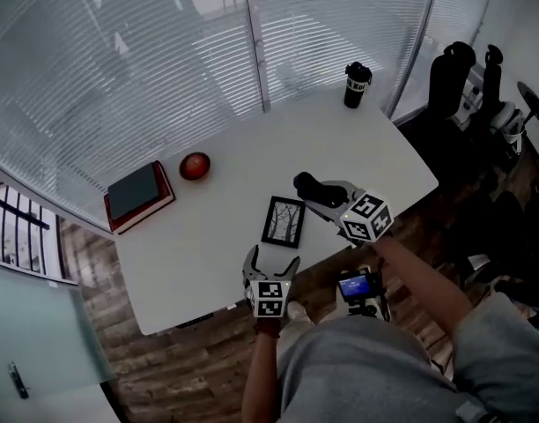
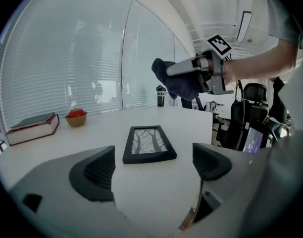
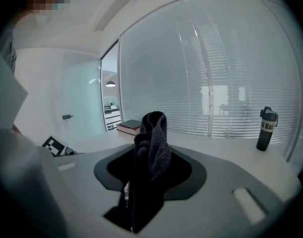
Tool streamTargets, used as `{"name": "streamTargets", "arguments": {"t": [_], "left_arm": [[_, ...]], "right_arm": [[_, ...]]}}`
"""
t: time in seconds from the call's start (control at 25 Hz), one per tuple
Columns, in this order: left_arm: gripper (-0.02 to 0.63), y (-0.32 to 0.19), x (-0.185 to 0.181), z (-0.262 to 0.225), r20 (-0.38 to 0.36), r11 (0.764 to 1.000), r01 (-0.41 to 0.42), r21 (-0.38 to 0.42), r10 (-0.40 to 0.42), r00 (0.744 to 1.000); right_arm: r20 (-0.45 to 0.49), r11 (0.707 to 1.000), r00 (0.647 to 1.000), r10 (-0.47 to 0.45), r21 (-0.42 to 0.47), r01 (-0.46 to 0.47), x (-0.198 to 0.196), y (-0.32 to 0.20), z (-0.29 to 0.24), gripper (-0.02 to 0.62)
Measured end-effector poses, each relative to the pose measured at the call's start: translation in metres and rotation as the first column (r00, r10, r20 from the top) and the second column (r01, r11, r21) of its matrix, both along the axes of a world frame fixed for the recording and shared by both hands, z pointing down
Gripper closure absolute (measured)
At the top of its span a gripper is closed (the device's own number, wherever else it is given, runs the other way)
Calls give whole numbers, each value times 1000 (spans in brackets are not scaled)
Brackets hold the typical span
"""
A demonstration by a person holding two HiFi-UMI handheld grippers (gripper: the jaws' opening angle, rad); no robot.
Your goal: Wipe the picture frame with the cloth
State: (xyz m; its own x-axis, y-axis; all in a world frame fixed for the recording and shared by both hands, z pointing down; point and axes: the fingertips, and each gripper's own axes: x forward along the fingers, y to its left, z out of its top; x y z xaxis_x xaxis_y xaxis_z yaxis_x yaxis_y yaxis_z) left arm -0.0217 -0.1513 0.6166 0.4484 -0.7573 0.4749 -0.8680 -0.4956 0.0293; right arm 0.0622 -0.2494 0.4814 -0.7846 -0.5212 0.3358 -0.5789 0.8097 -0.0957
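Now the frame (image 1: 284, 221) lies flat on the table (image 1: 243, 139), lengthwise just ahead of the left gripper (image 1: 272, 259), whose jaws gape empty. The right gripper (image 1: 331, 198), clamping the cloth (image 1: 307, 185), hovers by its far right corner.

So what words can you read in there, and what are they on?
"Ko": on the black bottle; the rest of its letters cannot be made out.
Picture frame: only drawn trees, no words.
Book: no print readable.
Small screen: too blurred to read.
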Motion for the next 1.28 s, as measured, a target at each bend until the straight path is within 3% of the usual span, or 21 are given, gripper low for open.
{"name": "streamTargets", "arguments": {"t": [0.36,0.76,0.92,1.12,1.24,1.28], "left_arm": [[123,-28,10,24,43,997,-24,-76,27,999],[149,-36,6,32,99,993,-39,-112,50,994],[150,-41,7,31,92,993,-43,-112,54,994],[174,-37,0,35,110,990,-101,-96,111,988],[176,-38,-1,33,109,989,-117,-92,127,986],[177,-39,0,33,111,989,-119,-92,129,985]], "right_arm": [[-143,992,984,-104,-89,92,-34,-51,50,426],[-347,980,927,-142,-179,84,-63,-82,133,423],[-329,961,926,-186,-256,102,-62,-82,140,347],[-243,952,939,-243,-244,183,-58,-73,122,329],[-271,952,927,-261,-233,200,-60,-71,125,333],[-301,959,921,-247,-211,189,-58,-74,127,381]]}}
